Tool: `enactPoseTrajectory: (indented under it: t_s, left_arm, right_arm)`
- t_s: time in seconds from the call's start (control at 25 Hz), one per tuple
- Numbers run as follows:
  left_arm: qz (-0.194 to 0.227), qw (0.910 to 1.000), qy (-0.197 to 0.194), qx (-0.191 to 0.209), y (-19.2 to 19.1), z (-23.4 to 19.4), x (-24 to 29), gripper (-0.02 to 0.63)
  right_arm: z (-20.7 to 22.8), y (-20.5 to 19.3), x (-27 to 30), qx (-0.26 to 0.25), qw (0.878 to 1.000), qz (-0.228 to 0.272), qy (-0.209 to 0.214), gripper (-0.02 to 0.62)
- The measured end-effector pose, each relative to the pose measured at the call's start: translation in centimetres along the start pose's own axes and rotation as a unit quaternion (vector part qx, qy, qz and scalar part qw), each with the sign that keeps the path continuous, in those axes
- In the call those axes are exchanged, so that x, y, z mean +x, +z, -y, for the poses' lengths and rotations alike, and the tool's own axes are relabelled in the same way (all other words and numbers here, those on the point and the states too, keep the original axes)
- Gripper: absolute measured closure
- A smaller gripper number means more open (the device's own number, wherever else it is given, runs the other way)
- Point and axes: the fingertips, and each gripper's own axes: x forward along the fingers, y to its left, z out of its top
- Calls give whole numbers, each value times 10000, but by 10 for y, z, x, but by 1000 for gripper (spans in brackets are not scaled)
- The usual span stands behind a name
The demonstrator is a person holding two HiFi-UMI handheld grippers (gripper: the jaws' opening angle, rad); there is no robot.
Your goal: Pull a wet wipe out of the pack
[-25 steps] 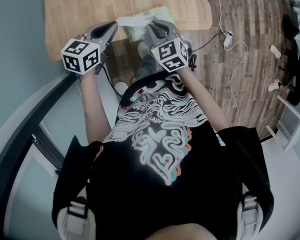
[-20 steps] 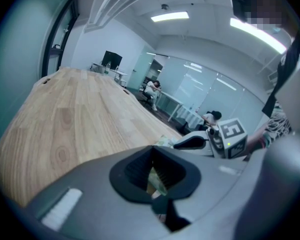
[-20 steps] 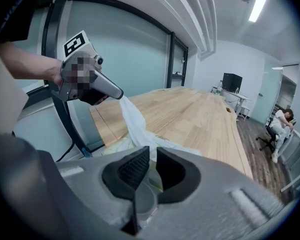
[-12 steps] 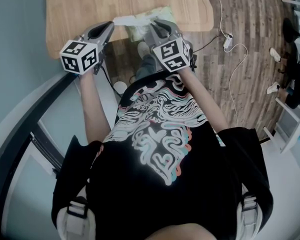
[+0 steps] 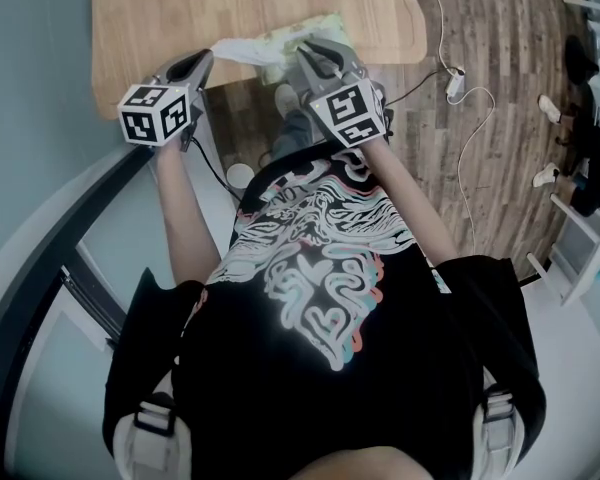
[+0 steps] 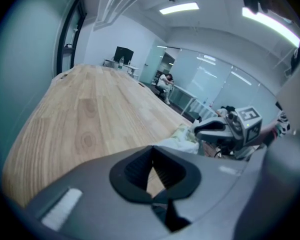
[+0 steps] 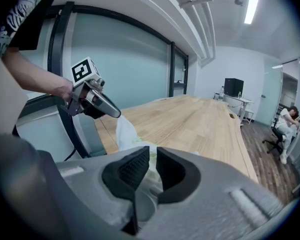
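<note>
Since half a second ago the wet wipe (image 5: 238, 50) has stretched further out of the pack (image 5: 292, 38), which lies at the near edge of the table (image 5: 180, 8). Its free end seems pinched in the clenched left tool (image 5: 206, 60), though that tool's own view barely shows it. Just beside it, the right tool (image 5: 313, 56) is clamped on the pack.

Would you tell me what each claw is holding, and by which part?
The left claw pinches the wet wipe by its free end; the right claw grips the pack at its near edge.
</note>
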Motion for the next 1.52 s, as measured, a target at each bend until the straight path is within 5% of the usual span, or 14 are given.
enactPoseTrajectory:
  t_s: [0.2, 0.4, 1.0, 1.24, 1.52]
  left_arm:
    - [-224, 9996, 177, -3, -16, -19, 9, 615]
    - [-518, 9953, 659, 487, -28, -37, 15, 615]
    - [652, 9931, 795, 573, 0, -28, 33, 611]
    - [969, 9910, 744, 550, 13, -21, 31, 465]
    - [1469, 9804, 924, 930, 42, 2, -4, 477]
  right_arm:
    - [1, 1, -1, 47, 9999, 93, 22, 552]
    - [1, 2, -2, 27, 9999, 105, -4, 552]
    - [8, 8, -9, 90, 9993, 307, -170, 552]
    - [10, 16, -12, 40, 9991, 383, -200, 552]
    - [18, 43, -25, -107, 9963, 641, -554, 554]
